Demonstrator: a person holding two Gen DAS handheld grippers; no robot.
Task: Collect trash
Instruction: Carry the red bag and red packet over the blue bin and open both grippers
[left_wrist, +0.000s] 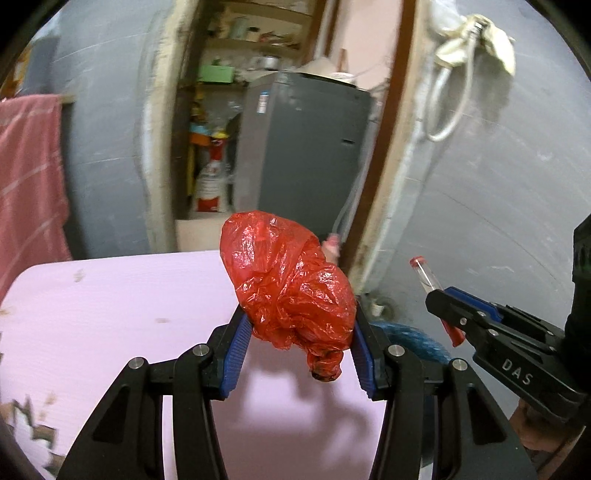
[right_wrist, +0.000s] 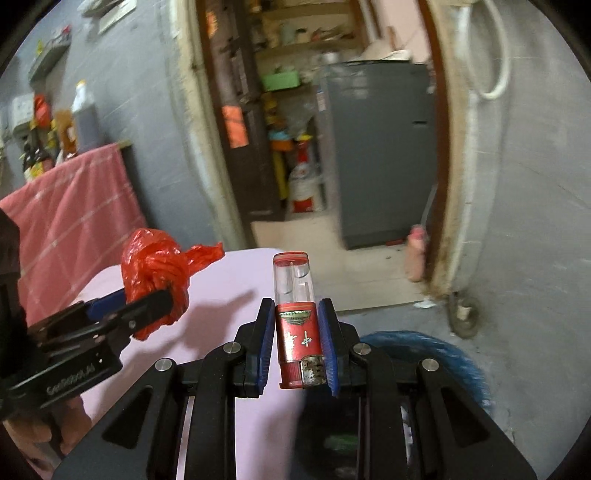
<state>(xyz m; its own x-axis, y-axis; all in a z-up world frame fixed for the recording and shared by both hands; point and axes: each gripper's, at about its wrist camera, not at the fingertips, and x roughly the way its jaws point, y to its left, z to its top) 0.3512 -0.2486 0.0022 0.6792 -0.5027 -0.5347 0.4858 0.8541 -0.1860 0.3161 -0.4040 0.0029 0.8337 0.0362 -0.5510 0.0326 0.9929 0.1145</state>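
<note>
My left gripper (left_wrist: 300, 321) is shut on a crumpled red plastic bag (left_wrist: 288, 280) and holds it above the far right edge of the pink table (left_wrist: 110, 314). The bag also shows in the right wrist view (right_wrist: 155, 273), clamped in the left gripper (right_wrist: 147, 306). My right gripper (right_wrist: 297, 317) is shut on a red and clear lighter (right_wrist: 295, 325), held upright with its metal head toward me. The lighter also shows in the left wrist view (left_wrist: 424, 275), sticking out of the right gripper (left_wrist: 439, 299), to the right of the bag.
A blue-rimmed bin (right_wrist: 436, 354) stands on the floor below the right gripper, right of the table; it also shows in the left wrist view (left_wrist: 410, 338). A doorway with a grey cabinet (left_wrist: 306, 147) lies ahead. A red cloth (left_wrist: 29, 177) hangs at the left.
</note>
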